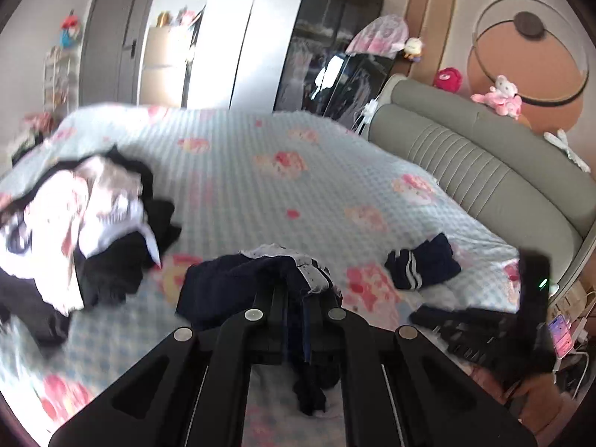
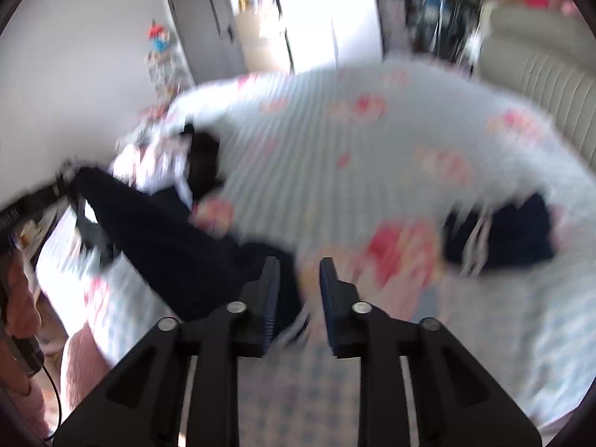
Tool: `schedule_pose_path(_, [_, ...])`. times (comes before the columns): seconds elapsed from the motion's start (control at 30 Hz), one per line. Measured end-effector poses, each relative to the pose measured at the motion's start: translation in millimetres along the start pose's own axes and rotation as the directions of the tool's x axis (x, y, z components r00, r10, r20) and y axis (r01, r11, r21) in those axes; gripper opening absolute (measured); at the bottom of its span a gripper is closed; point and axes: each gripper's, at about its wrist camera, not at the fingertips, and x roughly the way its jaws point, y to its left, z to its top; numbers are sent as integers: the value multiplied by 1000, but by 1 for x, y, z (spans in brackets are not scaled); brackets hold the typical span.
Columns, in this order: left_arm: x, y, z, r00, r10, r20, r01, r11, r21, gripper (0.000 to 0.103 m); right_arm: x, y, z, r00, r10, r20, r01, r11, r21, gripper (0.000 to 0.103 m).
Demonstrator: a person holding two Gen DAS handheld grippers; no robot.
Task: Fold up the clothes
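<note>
My left gripper [image 1: 298,294] is shut on a dark navy garment [image 1: 238,279] with a white lace edge. It holds the cloth bunched above the bed, and a tail hangs down between the fingers. In the blurred right wrist view the same navy garment [image 2: 167,238] stretches from the far left down to my right gripper [image 2: 300,264]. There the cloth lies against the left finger [image 2: 272,290]. A gap shows between the pads, with the bedspread visible through it. The right gripper's black body [image 1: 484,331] shows at the right of the left wrist view.
The bed [image 1: 260,156] has a light blue cover with pink flowers. A pile of white, pink and black clothes [image 1: 93,205] lies at its left. A folded navy garment with white stripes [image 1: 421,264] lies to the right. A grey headboard [image 1: 484,164] runs along the right, with wardrobes [image 1: 260,37] behind.
</note>
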Motion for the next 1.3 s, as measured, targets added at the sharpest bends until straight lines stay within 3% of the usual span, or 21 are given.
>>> schedule_pose_path(0.07, [12,6,-20,998,6,-58,-9,999,-37,6,27,7,-27,993,67,-98,-64,997,33,25])
schedule_pose_path(0.17, [24,12,-49,992,10,-126,-21,996,-83,6,61,30,-64,959,177,-221,-171,984,48,51])
schedule_pose_path(0.2, [24,16,-56,991,15,-133,-28,995,-100,6,71,39,-71,948,191,-254,-188,982,37,52])
schedule_pose_path(0.27, [20,26,-69,990,27,-135,-46,989,-138,6,90,58,-82,930,194,-312,-205,979,0,52])
schedule_pose_path(0.33, [15,33,-77,990,39,-132,-61,985,-162,6,103,72,-84,934,143,-328,-166,985,-44,55])
schedule_pose_path(0.4, [11,40,-83,990,52,-127,-75,980,-183,6,117,79,-80,938,114,-328,-146,987,-74,66])
schedule_pose_path(0.5, [3,50,-88,991,71,-116,-92,978,-188,6,136,70,-77,940,97,-326,-105,994,-8,59])
schedule_pose_path(0.53, [2,53,-89,990,75,-115,-96,977,-190,6,138,69,-77,943,93,-319,-97,995,1,55])
schedule_pose_path(0.6, [3,59,-90,990,78,-116,-101,974,-201,6,135,70,-76,954,66,-294,-72,997,-8,20])
schedule_pose_path(0.67, [3,63,-91,991,69,-114,-93,972,-218,6,123,74,-72,971,11,-238,-22,999,-45,10])
schedule_pose_path(0.77, [-4,52,-81,998,2,-70,-18,974,-225,6,69,68,-50,998,-30,-60,29,999,-16,9])
schedule_pose_path(0.9, [-21,26,-58,994,-107,18,108,977,-184,6,-5,59,-21,993,-35,117,34,999,11,8])
schedule_pose_path(0.97, [-23,14,-51,994,-111,23,114,982,-152,6,-28,50,-8,984,-49,172,47,999,18,8])
schedule_pose_path(1.03, [-27,9,-51,985,-165,46,170,975,-143,6,-49,38,-18,979,-67,193,61,998,34,8])
schedule_pose_path(1.17, [-33,5,-55,947,-305,105,319,933,-168,7,-63,5,-37,980,-62,191,42,993,106,8])
schedule_pose_path(1.2, [-30,4,-54,949,-299,97,312,935,-171,7,-69,-1,-39,979,-55,195,32,993,117,8])
schedule_pose_path(1.3, [4,-5,-47,984,-180,0,179,977,-112,7,-78,-18,-40,980,-39,196,12,990,139,8])
